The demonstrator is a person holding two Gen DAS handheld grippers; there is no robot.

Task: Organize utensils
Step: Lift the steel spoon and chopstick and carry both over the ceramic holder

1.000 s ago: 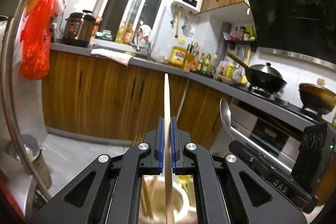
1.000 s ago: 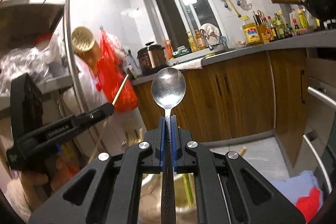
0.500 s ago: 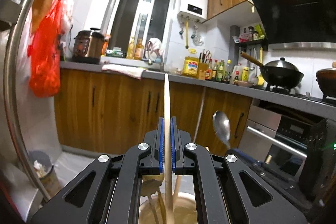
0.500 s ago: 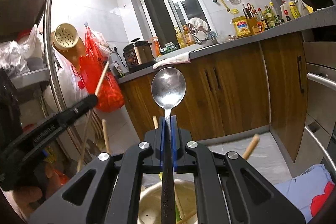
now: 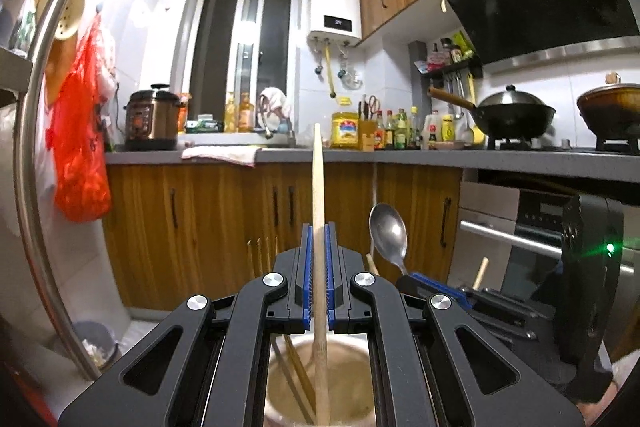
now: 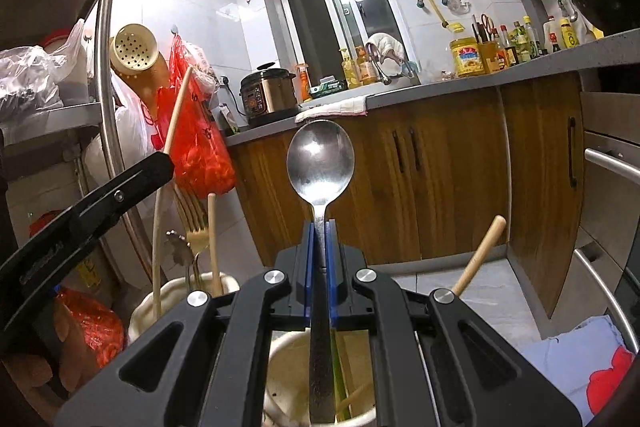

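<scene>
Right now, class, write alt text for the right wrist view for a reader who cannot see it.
The right claw grips a metal spoon upright, bowl up, its handle over a cream utensil pot. Another pot at left holds a wooden fork and sticks, before wooden kitchen cabinets.

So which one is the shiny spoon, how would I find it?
Look at the right wrist view: in front of the brown wooden cabinets, the right gripper points forward. The metal spoon stands upright between its blue jaws, over a cream pot. It is the only silvery utensil with a round bowl; the sticks around it are pale wood.
</scene>
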